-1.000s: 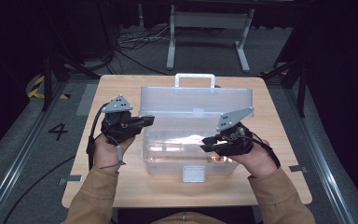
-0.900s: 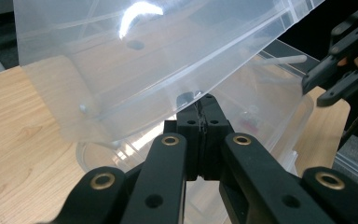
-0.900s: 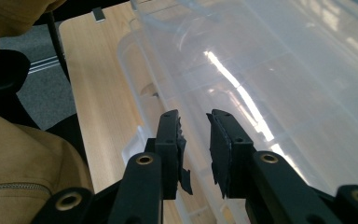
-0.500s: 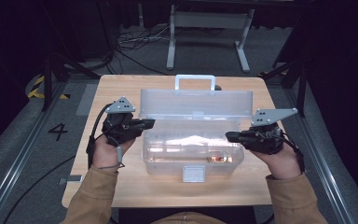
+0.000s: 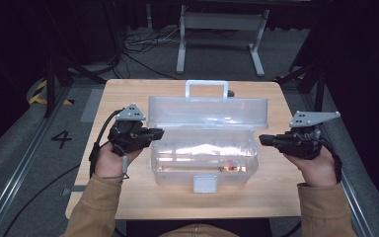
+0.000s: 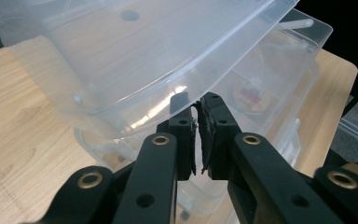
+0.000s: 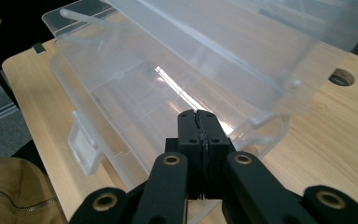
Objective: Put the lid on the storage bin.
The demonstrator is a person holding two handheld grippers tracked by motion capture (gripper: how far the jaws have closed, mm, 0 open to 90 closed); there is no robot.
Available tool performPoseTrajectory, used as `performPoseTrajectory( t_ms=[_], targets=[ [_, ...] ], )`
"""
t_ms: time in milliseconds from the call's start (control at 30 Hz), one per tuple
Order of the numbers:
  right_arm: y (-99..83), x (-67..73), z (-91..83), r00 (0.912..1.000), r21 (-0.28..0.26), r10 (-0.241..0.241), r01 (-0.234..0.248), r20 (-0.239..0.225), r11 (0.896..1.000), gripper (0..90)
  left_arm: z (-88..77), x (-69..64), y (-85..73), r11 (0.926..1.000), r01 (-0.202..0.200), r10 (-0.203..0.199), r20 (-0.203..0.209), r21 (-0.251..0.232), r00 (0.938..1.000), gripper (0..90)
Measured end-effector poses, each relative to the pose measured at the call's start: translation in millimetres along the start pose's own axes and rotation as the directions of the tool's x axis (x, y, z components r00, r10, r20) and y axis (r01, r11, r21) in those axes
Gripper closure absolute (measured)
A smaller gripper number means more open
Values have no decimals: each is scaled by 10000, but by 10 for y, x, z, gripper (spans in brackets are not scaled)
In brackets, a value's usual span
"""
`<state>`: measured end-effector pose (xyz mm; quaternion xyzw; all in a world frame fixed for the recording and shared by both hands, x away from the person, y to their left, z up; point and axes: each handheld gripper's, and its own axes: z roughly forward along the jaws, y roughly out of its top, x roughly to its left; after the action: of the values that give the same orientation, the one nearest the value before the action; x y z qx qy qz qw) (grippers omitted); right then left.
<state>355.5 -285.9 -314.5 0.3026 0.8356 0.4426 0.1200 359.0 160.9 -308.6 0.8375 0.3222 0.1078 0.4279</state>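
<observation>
High view: a clear plastic lidded toolbox [image 5: 205,158] sits mid wooden tabletop [image 5: 113,98], lid raised; the left claw [image 5: 157,133], jaws just parting slightly with nothing between, hovers at its left end, seemingly steadying it, while the right claw [image 5: 264,140], pinched empty, stands clear.

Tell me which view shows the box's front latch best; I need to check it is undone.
The high view: the front latch faces the camera, hanging at the middle of the clear box's front wall, with the lid raised. The right gripper view shows the latch side-on and translucent. The left gripper view gives lid and compartments instead.
</observation>
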Motion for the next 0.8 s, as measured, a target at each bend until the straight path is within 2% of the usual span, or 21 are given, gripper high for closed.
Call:
performPoseTrajectory(
  t_ms=[167,433,633,800],
  targets=[
    [-29,-60,-28,9997,-46,229,-228,35,9997,892,9,-5,4,9998,-30,29,29,208,10000,818],
    [-32,-79,18,9992,145,389,-388,-54,9991,892,45,-8,-9,9951,-165,159,69,978,9998,807],
    [-40,-96,12,9986,313,515,-510,-155,9982,892,62,-32,-14,9866,-457,445,107,1567,9990,801],
    [-48,-107,22,9979,552,610,-597,-236,9967,892,83,-50,-15,9800,-453,439,111,1938,9990,801]
  ],
)
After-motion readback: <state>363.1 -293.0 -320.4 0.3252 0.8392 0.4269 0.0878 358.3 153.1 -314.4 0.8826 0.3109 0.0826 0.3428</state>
